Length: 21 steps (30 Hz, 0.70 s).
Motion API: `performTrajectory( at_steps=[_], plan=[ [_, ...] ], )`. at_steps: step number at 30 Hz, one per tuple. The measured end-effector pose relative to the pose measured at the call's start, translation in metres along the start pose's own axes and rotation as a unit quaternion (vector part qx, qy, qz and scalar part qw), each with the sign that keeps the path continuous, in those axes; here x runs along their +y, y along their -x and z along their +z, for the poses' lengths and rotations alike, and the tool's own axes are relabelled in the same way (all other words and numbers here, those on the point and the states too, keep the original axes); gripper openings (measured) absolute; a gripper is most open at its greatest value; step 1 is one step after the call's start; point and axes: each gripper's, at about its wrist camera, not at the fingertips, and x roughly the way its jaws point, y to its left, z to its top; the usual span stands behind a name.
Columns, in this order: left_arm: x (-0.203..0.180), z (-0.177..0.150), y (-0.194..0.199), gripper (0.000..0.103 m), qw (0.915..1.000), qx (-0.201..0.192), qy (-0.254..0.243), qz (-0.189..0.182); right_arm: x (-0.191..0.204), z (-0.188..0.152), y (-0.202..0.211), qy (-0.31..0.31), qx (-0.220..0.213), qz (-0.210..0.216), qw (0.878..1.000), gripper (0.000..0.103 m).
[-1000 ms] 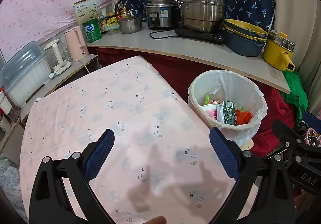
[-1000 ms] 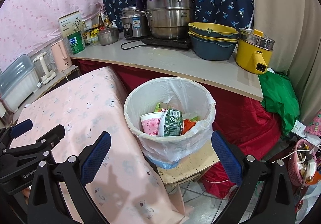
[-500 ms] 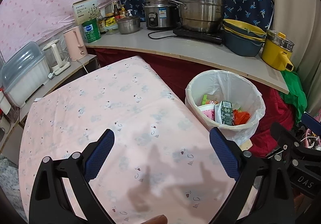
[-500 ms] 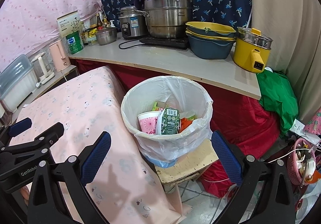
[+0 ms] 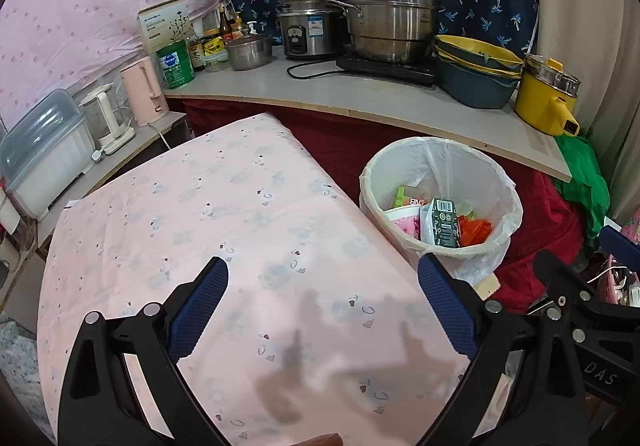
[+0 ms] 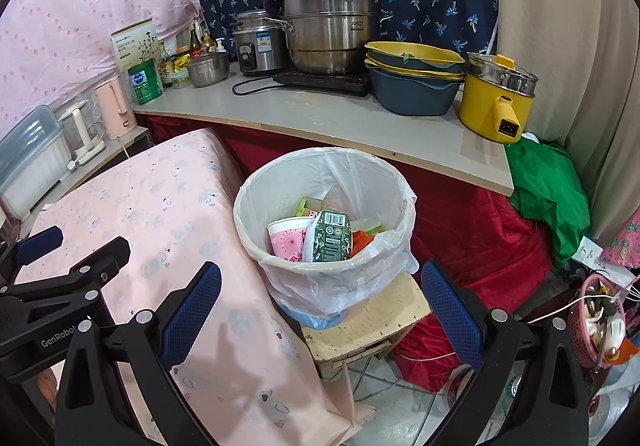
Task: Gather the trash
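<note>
Blue-padded left gripper (image 5: 322,296) hangs released and empty at the bottom of the frame, over the pink patterned cloth-covered table (image 5: 208,214). Right gripper (image 6: 320,296) is released too. Beyond it, at centre, the white bag-lined round trash bin (image 6: 326,182) holds a pink paper cup (image 6: 286,240) and a green carton (image 6: 330,236).

a cramped home kitchen – steamer pot (image 6: 334,28), rice cooker (image 6: 258,42), kettles (image 5: 142,90) on the counter (image 6: 320,118).

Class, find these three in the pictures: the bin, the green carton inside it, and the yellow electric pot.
bin (image 6: 256,206): right wrist view, left rim.
green carton (image 6: 330,240): right wrist view, printed face.
yellow electric pot (image 6: 480,102): right wrist view, side wall.
</note>
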Motion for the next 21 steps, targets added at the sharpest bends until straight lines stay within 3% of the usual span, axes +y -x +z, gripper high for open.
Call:
performTrajectory(
  at_steps=[21],
  plan=[
    [-0.013,-0.001,-0.008,0.091,0.9999,0.010,-0.009,0.007,-0.005,-0.007,-0.001,-0.005,0.007,-0.004,1.000,0.097]
  ],
)
